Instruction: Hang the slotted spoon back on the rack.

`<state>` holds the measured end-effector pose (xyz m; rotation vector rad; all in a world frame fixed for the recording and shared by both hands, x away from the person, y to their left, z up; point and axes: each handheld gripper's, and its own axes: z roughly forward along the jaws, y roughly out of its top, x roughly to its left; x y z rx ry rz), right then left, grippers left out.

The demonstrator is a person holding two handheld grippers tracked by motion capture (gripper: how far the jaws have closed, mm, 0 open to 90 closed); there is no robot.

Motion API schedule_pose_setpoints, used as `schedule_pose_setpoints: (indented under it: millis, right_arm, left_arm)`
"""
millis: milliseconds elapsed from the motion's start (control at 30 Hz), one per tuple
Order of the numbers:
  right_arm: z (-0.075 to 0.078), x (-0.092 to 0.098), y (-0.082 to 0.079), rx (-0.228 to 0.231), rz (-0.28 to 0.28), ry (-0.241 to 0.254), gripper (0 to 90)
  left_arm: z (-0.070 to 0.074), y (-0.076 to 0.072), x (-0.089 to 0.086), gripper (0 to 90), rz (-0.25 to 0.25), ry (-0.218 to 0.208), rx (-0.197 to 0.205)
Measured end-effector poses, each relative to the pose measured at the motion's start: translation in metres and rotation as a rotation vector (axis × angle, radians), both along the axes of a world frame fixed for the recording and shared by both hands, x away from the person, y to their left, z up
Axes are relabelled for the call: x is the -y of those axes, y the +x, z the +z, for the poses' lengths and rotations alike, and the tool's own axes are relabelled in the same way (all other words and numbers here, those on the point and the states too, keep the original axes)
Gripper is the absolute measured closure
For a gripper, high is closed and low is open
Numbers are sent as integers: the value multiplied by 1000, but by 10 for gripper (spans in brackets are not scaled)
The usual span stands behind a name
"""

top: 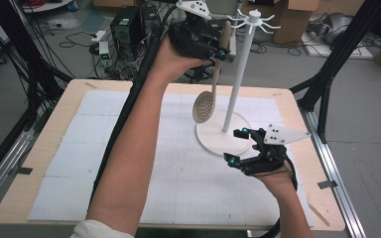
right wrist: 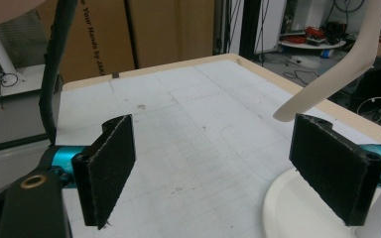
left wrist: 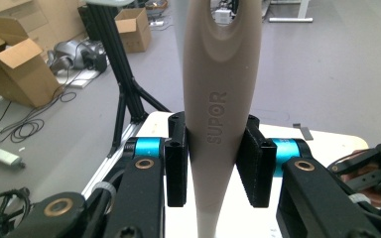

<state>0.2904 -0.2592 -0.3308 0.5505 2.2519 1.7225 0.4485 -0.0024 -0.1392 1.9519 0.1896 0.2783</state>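
In the high view, your left gripper sits in the upper middle of the frame, raised well above the table, and its jaws are clamped on the handle of a beige slotted spoon. The spoon hangs down from the grip, tilted a little, with its perforated bowl at the bottom, just left of the white pole of the rack. The rack's round base rests on the white gridded mat right of centre, and its hooks spread out at the top of the pole. Your right gripper is in the lower right, close above the table, with its jaws spread apart and nothing between them; it sits at the near edge of the rack's base.

In the left gripper view, your two black pads press on either side of the spoon's handle in the centre of the frame. The handle runs from top to bottom, with its hanging hole at the top edge.

In the right gripper view, your pads stand wide apart with only the mat between them. The rack's white base lies at the lower right, partly behind the right-hand pad, and the spoon curves in from the upper right, above that pad.
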Motion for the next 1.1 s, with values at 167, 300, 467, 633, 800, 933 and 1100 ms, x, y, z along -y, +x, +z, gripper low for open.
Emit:
schedule_pose_setpoints:
  millis: [167, 300, 467, 633, 800, 933, 1100]
  right_arm:
    - [0, -1, 0, 8, 2, 1, 176]
    - [0, 1, 0, 1, 2, 4, 176]
    - [0, -1, 0, 5, 5, 4, 176]
    - [0, 0, 0, 3, 5, 5, 176]
    - [0, 0, -1, -2, 8, 8, 176]
    - [0, 0, -1, -3, 9, 7, 176]
    - [0, 0, 0, 1, 7, 4, 176]
  left_arm:
    - [1, 1, 3, 685, 15, 26, 3]
    - [1, 0, 5, 685, 10, 31, 1]
    - [3, 2, 9, 685, 25, 55, 1]
    - [6, 1, 15, 684, 18, 63, 6]
    - [3, 4, 16, 685, 34, 74, -3]
    - [2, 6, 15, 684, 38, 67, -15]
    - [0, 9, 16, 684, 35, 58, -28]
